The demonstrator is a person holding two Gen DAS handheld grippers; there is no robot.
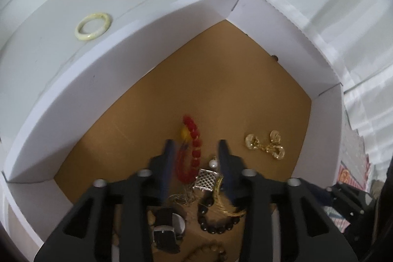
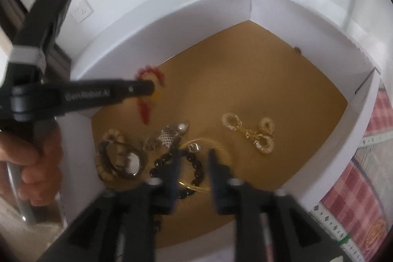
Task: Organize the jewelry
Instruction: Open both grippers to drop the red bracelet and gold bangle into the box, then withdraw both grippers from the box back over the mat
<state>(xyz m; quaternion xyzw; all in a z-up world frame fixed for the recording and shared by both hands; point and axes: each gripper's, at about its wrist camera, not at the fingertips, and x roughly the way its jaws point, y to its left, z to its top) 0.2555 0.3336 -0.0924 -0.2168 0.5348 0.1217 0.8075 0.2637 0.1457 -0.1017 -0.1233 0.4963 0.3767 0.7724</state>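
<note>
While both grippers point down into the white cardboard box with a brown floor (image 1: 172, 23), neither one holds anything. The left gripper (image 1: 196, 146) has its blue fingers partly apart, straddling the red bead bracelet with a yellow bead (image 1: 194, 146) without pressing on it. The right gripper (image 2: 195, 156) is also partly open, hovering over the black bead bracelet (image 2: 194, 166) and a thin gold bangle (image 2: 211, 141), pads not clamped. Jewelry sits clumped near the box's near-left side: a pearl piece (image 2: 182, 127), a silver mesh piece (image 2: 168, 135), a dark-strapped watch (image 2: 132, 161). Gold hoop earrings (image 2: 255, 131) lie apart on the right. A pale yellow-green bangle (image 1: 93, 26) rests outside on the white tabletop (image 1: 49, 41). A hand (image 2: 36, 158) grips the left tool's handle.
</note>
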